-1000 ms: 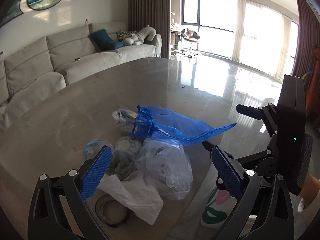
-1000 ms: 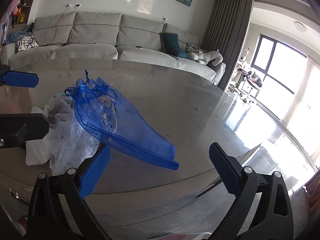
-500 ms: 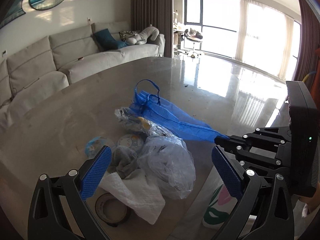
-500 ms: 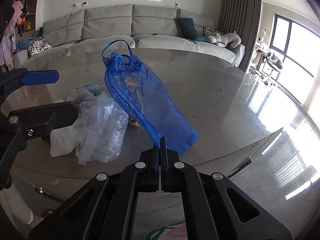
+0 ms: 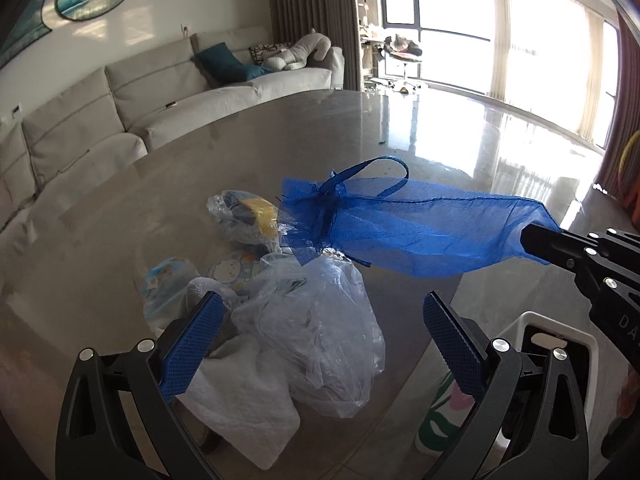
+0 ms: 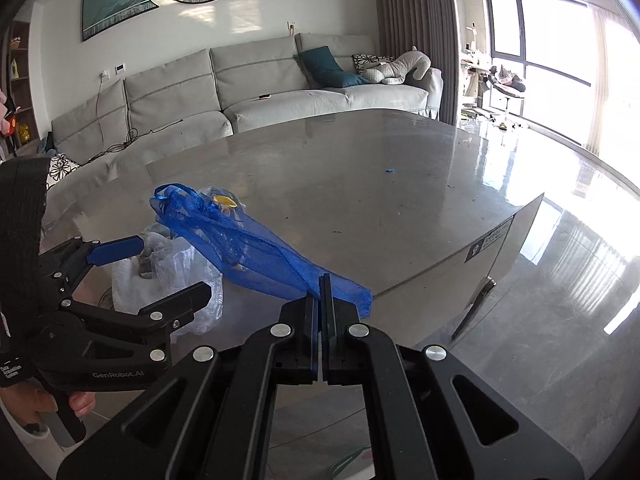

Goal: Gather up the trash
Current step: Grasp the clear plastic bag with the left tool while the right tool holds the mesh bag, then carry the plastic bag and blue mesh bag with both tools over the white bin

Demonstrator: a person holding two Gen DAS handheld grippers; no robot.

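Blue mesh pouch (image 5: 416, 232), lifted above desk (image 5: 200, 184): light, limp, pinched at bottom corner by fully closed right hand-held gripper (image 6: 321, 280). Left hand-held gripper (image 5: 320, 340) gaping, empty, over clear plastic bag (image 5: 316, 336) beneath pouch; best taken by crumpled folds.

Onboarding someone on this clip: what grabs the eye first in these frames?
The blue mesh bag stands out: the right gripper is shut on its bottom corner and holds it stretched above the grey table, drawstring end toward the sofa. Below it, near the table's edge, lies a heap of trash led by a crumpled clear plastic bag and a white paper towel. The left gripper hangs open over that heap.
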